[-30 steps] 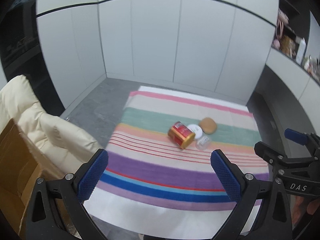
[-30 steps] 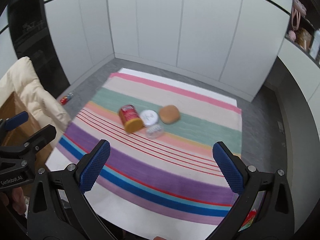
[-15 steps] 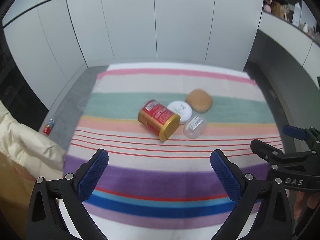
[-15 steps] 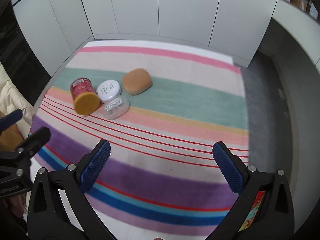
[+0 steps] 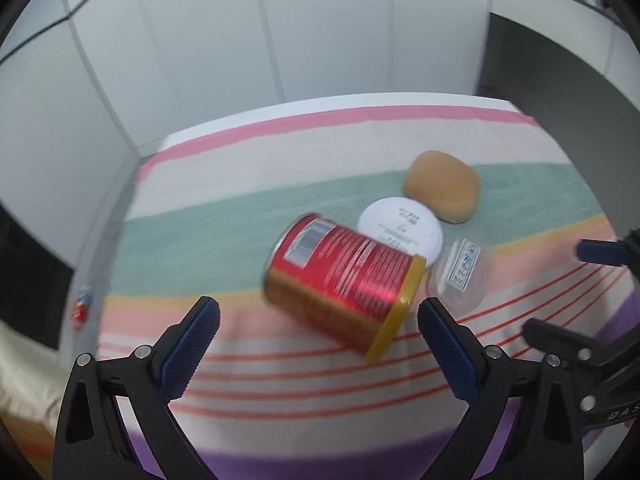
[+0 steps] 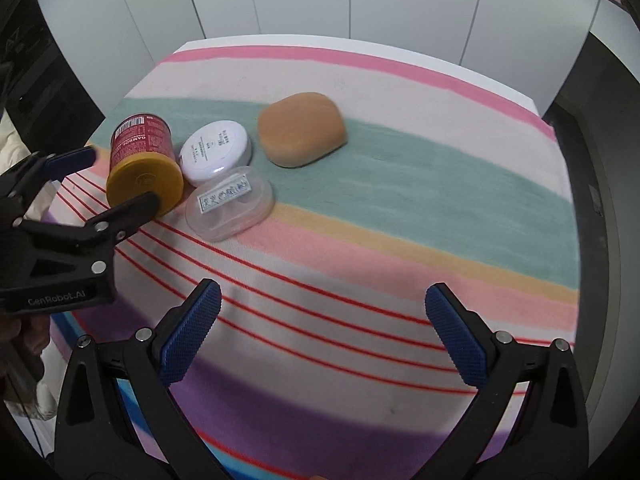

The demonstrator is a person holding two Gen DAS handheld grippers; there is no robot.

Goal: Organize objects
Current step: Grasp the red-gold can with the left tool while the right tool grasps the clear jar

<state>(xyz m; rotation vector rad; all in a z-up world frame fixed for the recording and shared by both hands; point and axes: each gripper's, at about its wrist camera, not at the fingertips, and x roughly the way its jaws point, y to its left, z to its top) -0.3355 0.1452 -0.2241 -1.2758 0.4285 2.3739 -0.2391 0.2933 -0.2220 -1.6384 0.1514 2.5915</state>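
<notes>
A red can with a yellow lid [image 5: 344, 280] [image 6: 142, 160] lies on its side on the striped cloth [image 5: 280, 380] [image 6: 400, 208]. Beside it sit a white round tin [image 5: 400, 228] [image 6: 216, 152], a clear oval plastic case [image 5: 458, 276] [image 6: 230, 208] and a tan bun-shaped thing [image 5: 442, 186] [image 6: 302, 134]. My left gripper [image 5: 316, 344] [image 6: 108, 178] is open, its fingers on either side of the can's lid end, apart from it. My right gripper [image 6: 320, 328] [image 5: 560, 288] is open over bare cloth, nearer than the objects.
White cabinet doors [image 6: 320, 0] stand behind the cloth-covered table. A small red item [image 5: 80, 308] lies on the grey floor to the left. A cream padded fabric [image 5: 24, 380] sits at the left edge. The grey floor [image 6: 600, 160] shows to the right.
Both grippers have moved forward and down toward the objects. The left gripper now brackets the red can, which looms much larger. The right gripper has come in lower over the cloth.
</notes>
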